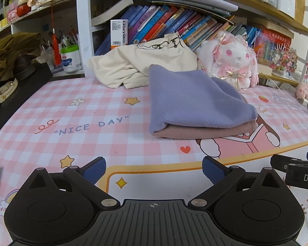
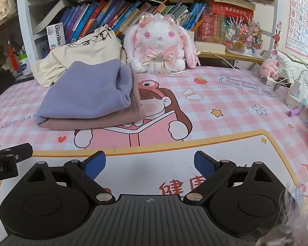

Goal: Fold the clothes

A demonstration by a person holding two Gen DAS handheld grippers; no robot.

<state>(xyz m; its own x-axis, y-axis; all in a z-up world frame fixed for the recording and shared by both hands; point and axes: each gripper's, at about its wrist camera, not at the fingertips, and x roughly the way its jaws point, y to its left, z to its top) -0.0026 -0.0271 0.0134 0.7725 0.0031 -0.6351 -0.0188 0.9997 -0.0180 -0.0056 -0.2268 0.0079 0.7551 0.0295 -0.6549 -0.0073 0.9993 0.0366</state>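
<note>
A folded purple garment (image 1: 193, 100) lies on top of a folded dusty-pink one (image 1: 205, 131) on the pink checked desk mat (image 1: 71, 119). The stack also shows in the right wrist view: the purple garment (image 2: 86, 96) on the pink one (image 2: 104, 121). Behind it lies a crumpled cream garment (image 1: 137, 61) (image 2: 78, 55). My left gripper (image 1: 154, 169) is open and empty, low over the mat in front of the stack. My right gripper (image 2: 149, 164) is open and empty, beside the left one, to the right of the stack's front.
A white and pink plush rabbit (image 2: 160, 43) sits behind the stack against a shelf of books (image 1: 174, 22). Chargers and cables (image 2: 291, 90) lie at the far right. An olive cloth (image 1: 10, 53) and a watch (image 1: 6, 91) sit at the left.
</note>
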